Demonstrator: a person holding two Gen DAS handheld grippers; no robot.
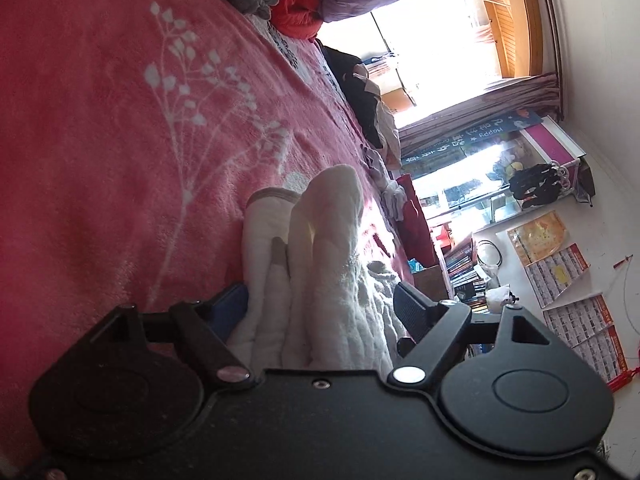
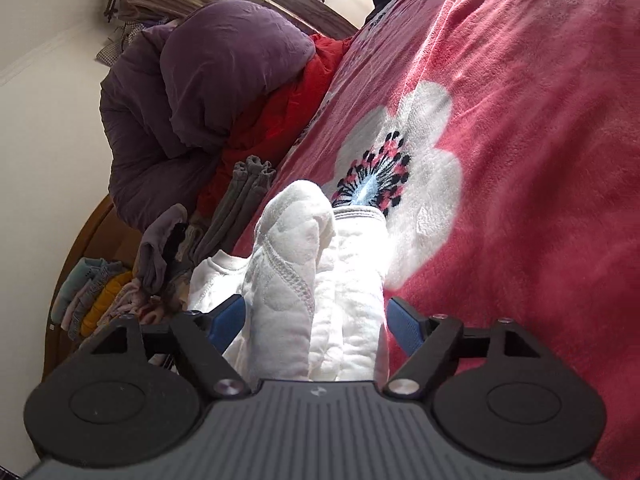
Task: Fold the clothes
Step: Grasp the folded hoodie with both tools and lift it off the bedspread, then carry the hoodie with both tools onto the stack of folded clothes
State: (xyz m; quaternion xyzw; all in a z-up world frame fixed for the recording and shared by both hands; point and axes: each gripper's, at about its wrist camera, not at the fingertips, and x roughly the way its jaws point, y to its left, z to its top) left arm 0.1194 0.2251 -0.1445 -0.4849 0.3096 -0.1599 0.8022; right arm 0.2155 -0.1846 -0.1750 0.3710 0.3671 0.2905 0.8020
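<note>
Blanket point(image 1: 100, 140) is what fills both my wrist views: pink fleece spread over the bed, with a pale branch print beyond my left fingers and a big white flower point(image 2: 416, 168) just past my right fingers.

My left gripper point(image 1: 320, 312) has its fingers spread wide with the white quilted garment point(image 1: 316, 260) bunched between them; I cannot tell whether the pads press it. My right gripper point(image 2: 316, 320) is equally wide, the same garment point(image 2: 320, 280) filling the gap and running forward onto the blanket.

Only the left view gives me the room: a bright window point(image 1: 432, 40) with a curtain, a cluttered shelf point(image 1: 520, 184) and calendars point(image 1: 576, 304) on the wall, all off past the right finger. Only the right view shows the purple quilt point(image 2: 192, 100) over a red one, folded grey cloth and a stack of coloured clothes point(image 2: 92, 296), all beyond the left finger
</note>
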